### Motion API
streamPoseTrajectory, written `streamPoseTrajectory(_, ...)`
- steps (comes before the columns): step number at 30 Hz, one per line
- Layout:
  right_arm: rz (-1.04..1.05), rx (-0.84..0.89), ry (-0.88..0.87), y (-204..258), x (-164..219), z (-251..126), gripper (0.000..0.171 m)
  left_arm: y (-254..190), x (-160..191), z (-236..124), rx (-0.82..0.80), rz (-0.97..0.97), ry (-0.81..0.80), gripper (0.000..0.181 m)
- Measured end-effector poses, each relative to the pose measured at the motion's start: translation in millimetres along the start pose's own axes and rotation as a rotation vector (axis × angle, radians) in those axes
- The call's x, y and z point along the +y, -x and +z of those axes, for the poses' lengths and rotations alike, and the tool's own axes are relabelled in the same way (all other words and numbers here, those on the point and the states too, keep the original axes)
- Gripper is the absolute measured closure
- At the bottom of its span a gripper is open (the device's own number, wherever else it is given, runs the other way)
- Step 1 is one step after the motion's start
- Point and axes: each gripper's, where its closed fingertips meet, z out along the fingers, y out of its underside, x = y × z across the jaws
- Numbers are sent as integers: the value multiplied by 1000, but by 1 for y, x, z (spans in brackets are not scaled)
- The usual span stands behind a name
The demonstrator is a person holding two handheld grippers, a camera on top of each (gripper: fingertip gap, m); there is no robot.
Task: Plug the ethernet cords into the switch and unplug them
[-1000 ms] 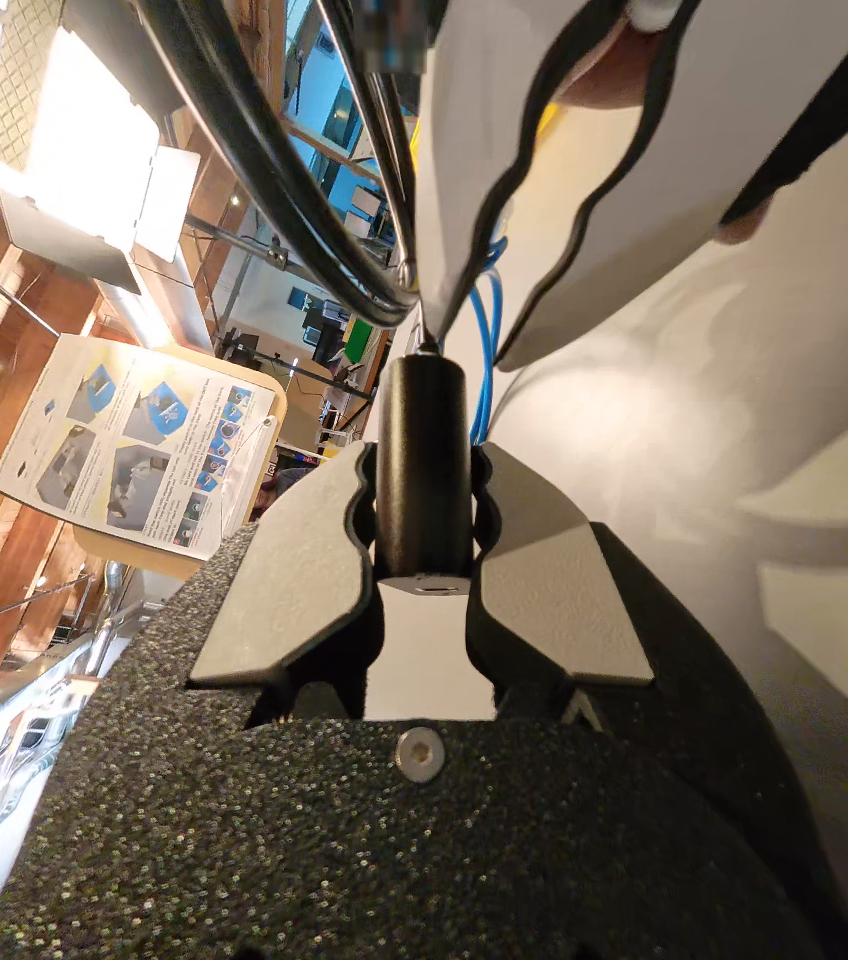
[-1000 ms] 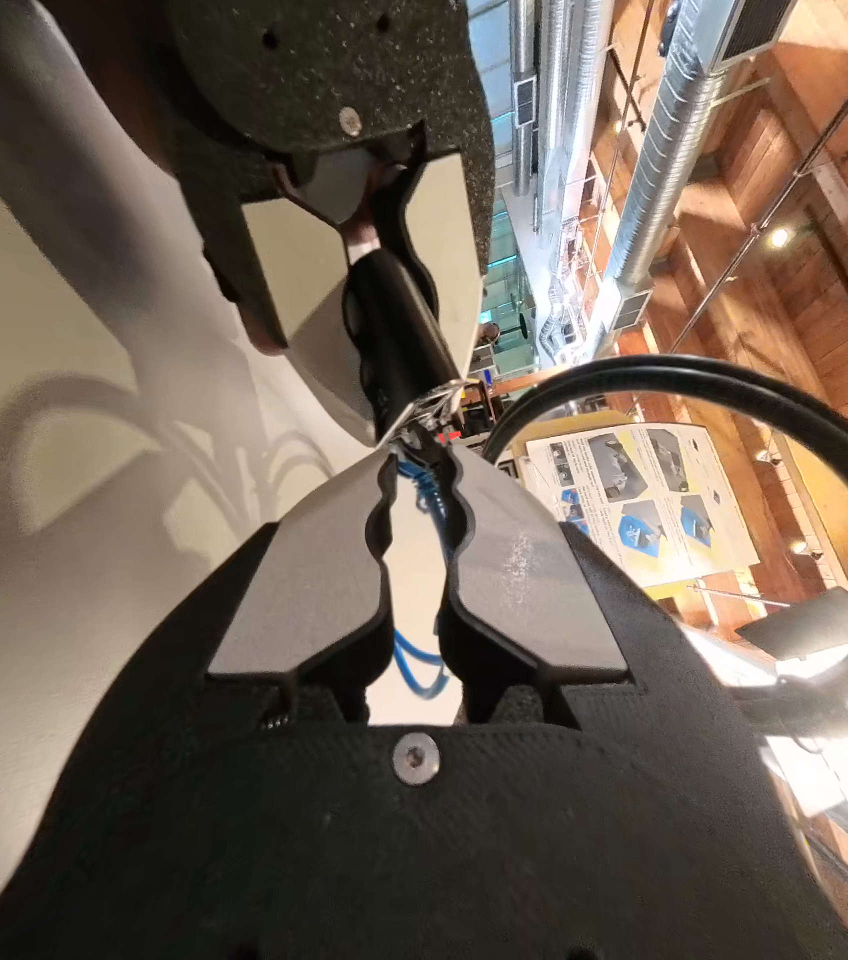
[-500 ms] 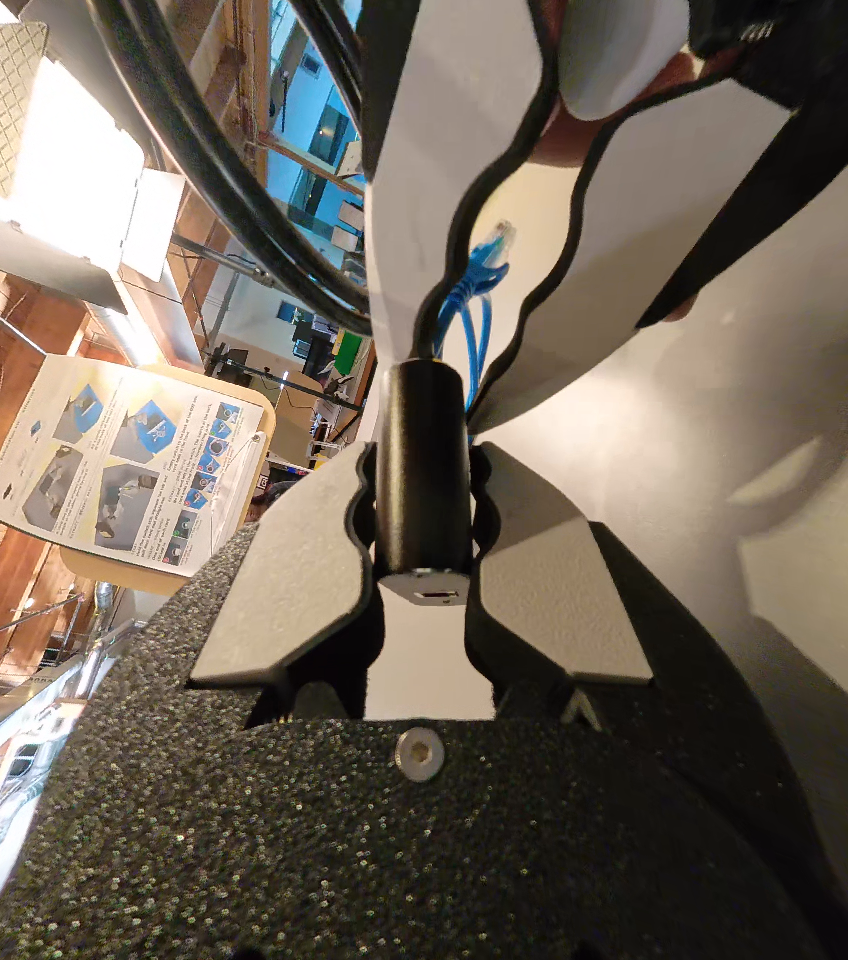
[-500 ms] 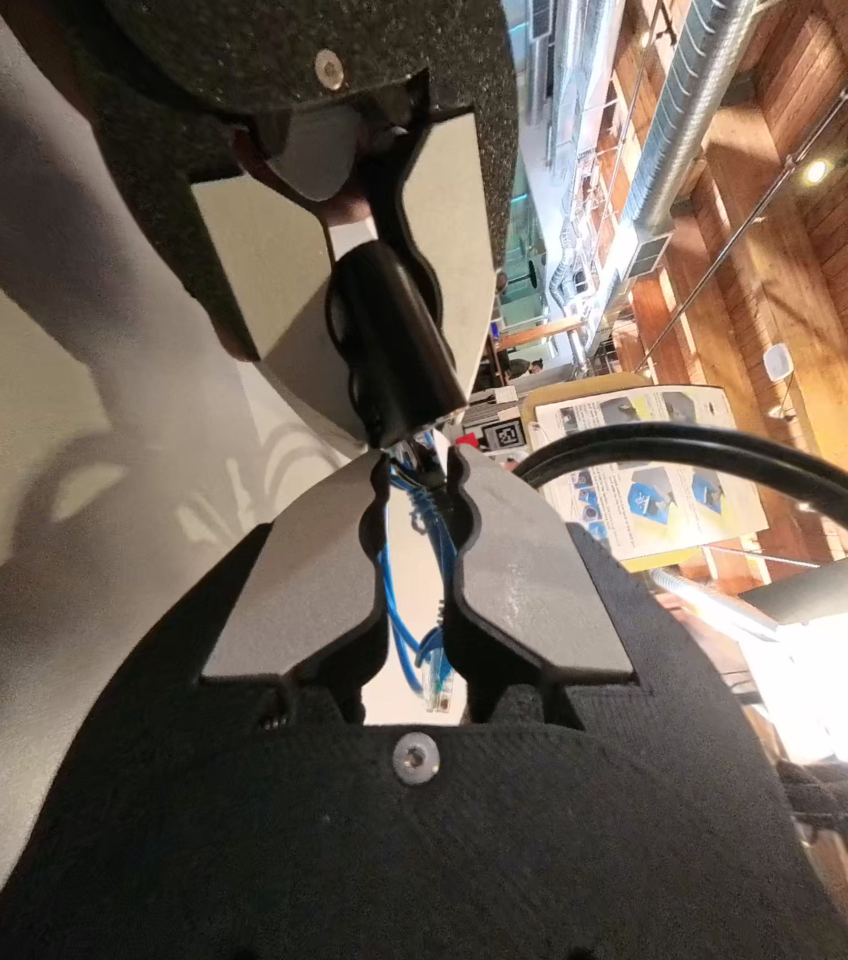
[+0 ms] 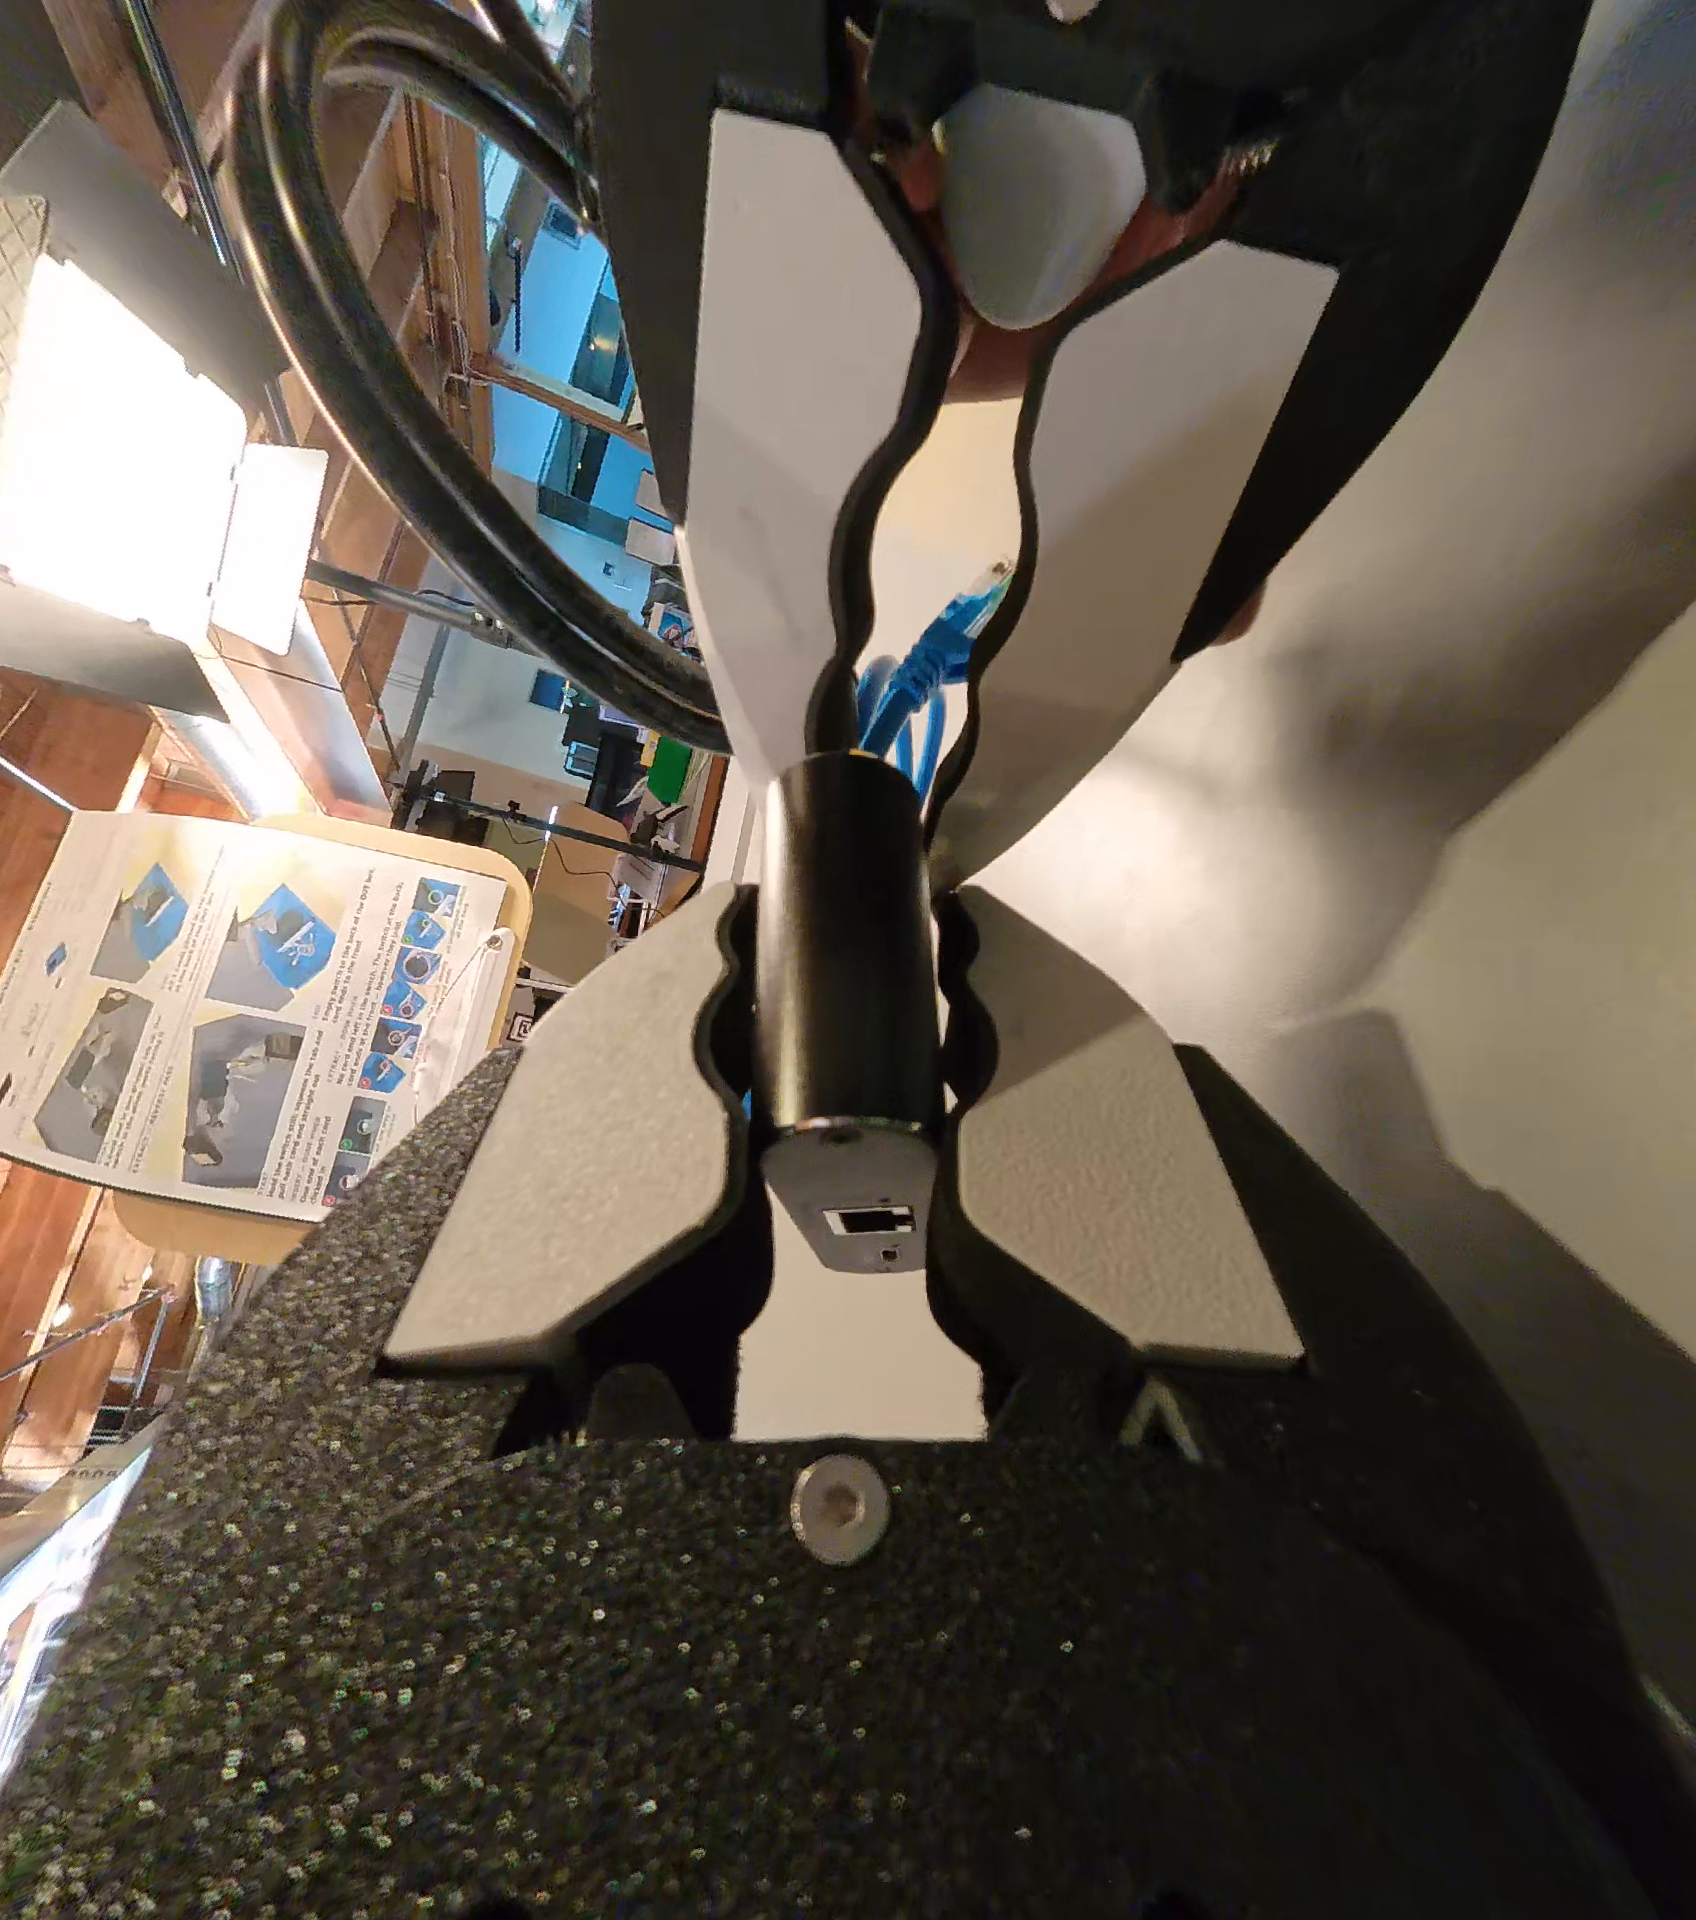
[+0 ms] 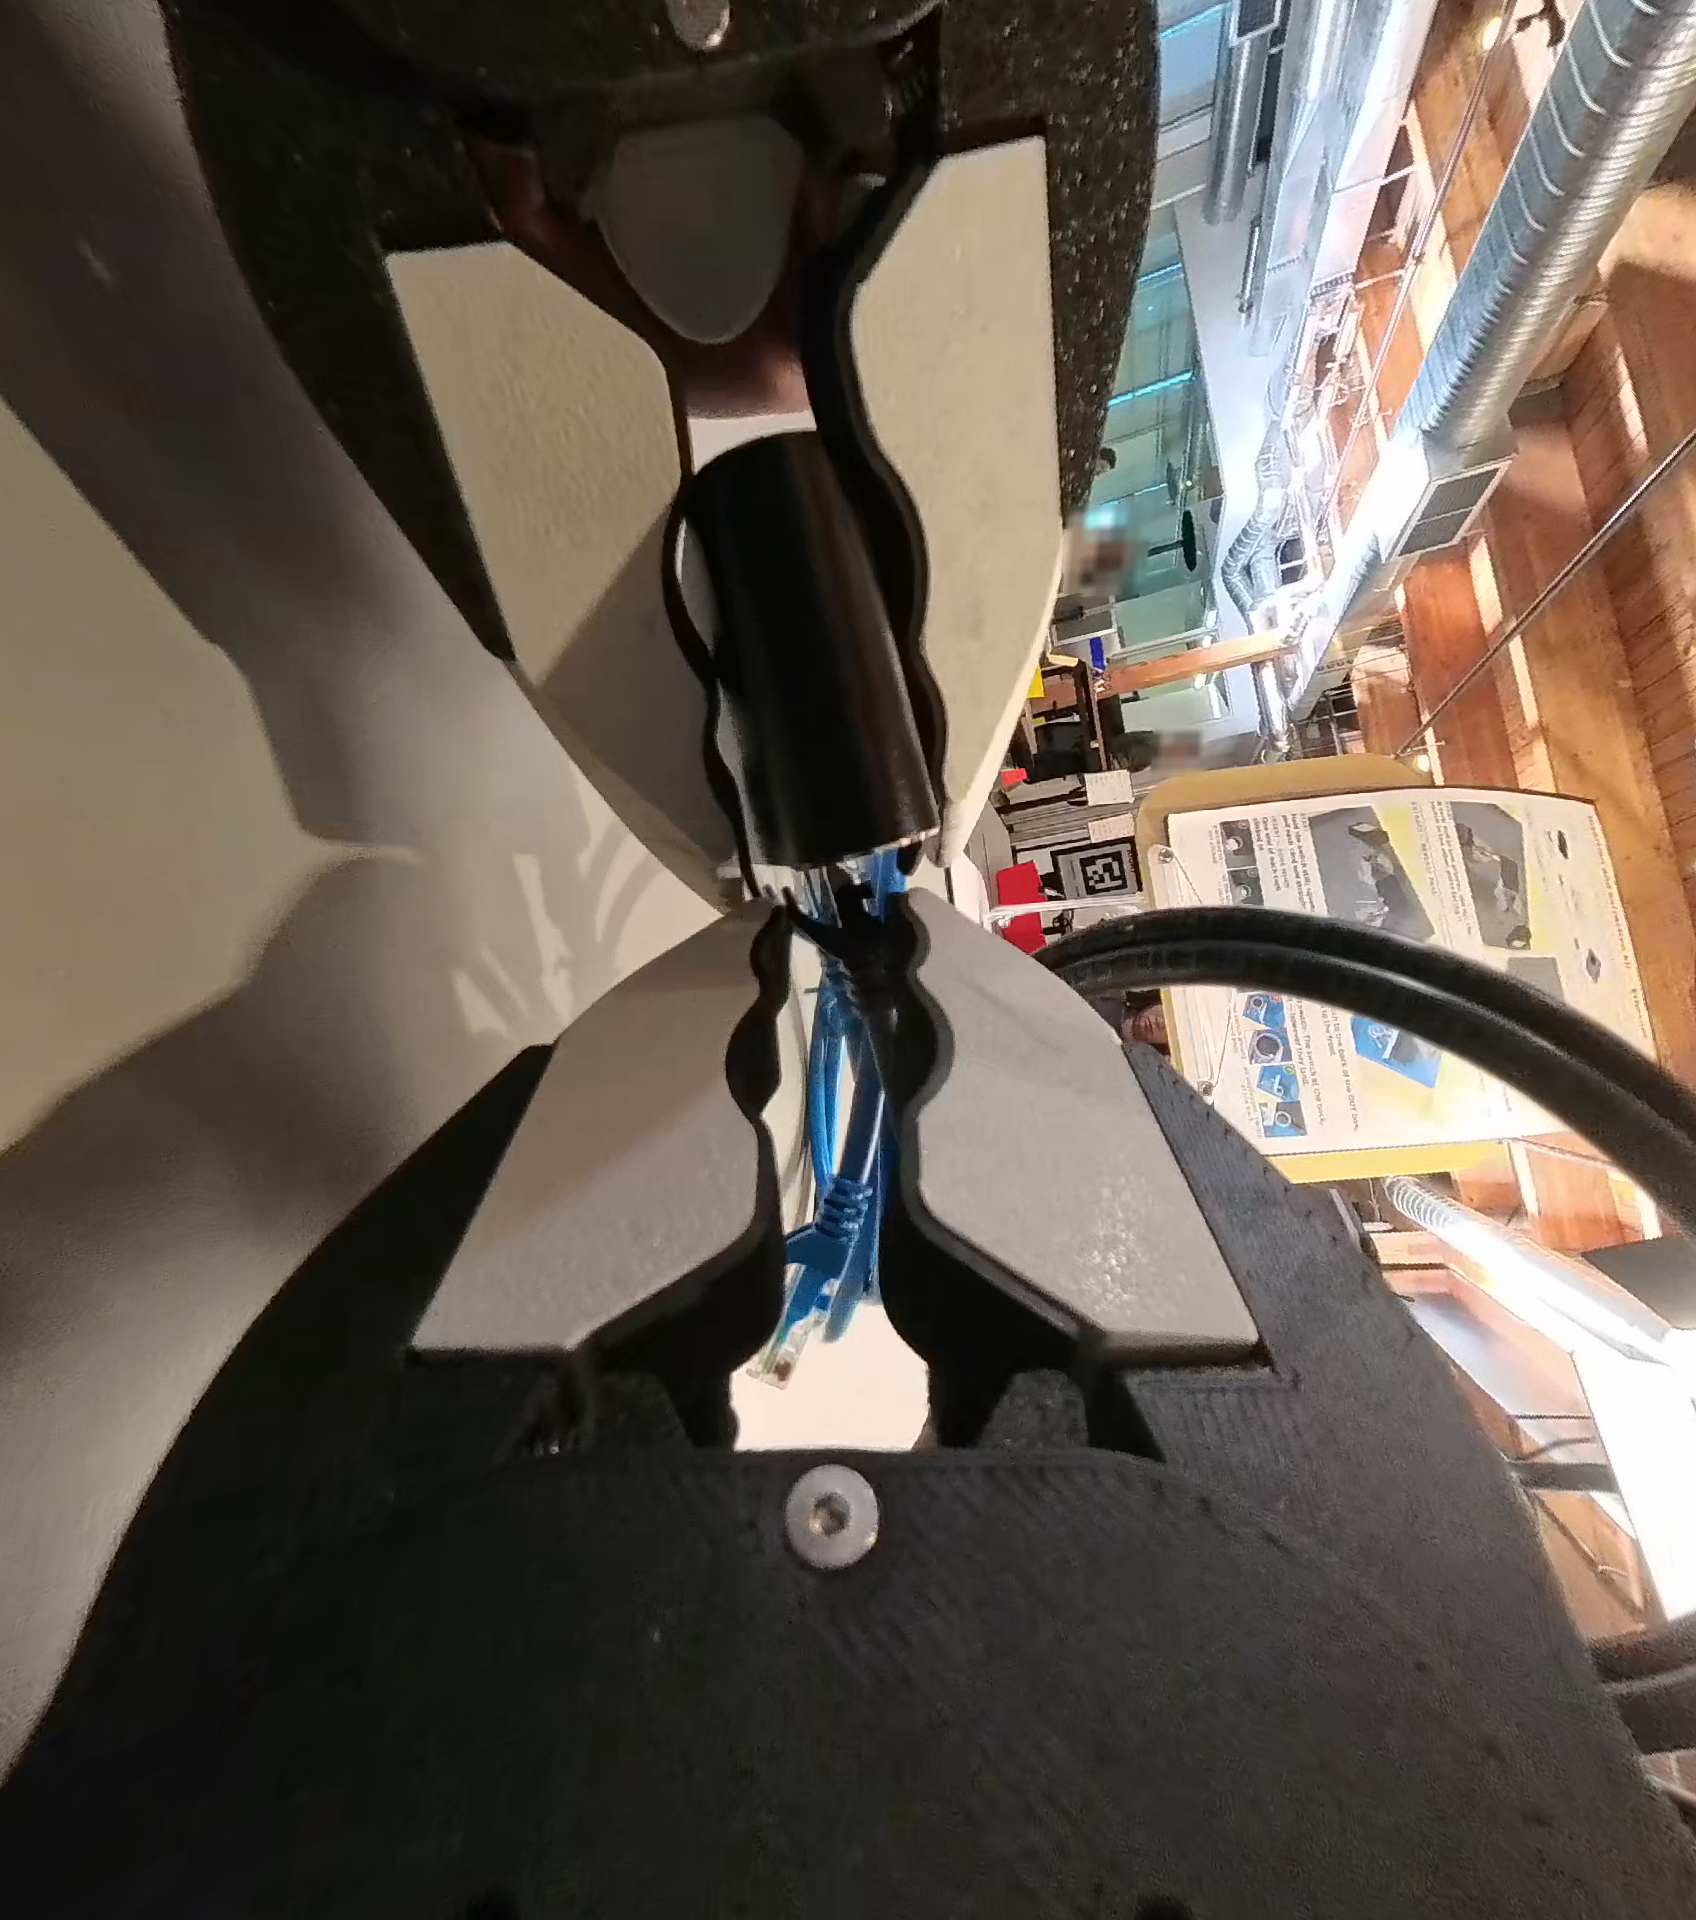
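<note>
Switch (image 5: 849, 997) between left jaws, several blue cords (image 6: 839, 1132).

Warm, bright indoor light. A panel lamp (image 5: 75, 416) blows out to white glare, and hard-edged shadows fall across the pale tabletop (image 5: 1602, 935) on the far side of the view from the lamp. Wide-angle distortion bends the black cable (image 6: 1446, 1039) and the edges. The poster (image 6: 1395, 935) reads sharp; frame corners smear slightly.

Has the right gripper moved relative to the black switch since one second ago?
Yes. In the left wrist view the right gripper has drawn back up the frame from the black switch, exposing more blue cords between its fingers.
</note>
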Motion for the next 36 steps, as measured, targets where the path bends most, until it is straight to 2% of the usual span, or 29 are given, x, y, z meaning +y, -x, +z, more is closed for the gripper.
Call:
streamPoseTrajectory(13,20,-15,8,2,2,-4,155,-1,11,3,-10,-22,28,146)
streamPoseTrajectory(18,12,9,14,0,2,-5,155,-3,6,3,9,-37,12,151)
streamPoseTrajectory(36,-13,53,22,-1,-1,-3,154,-2,0,-1,11,-53,-39,153)
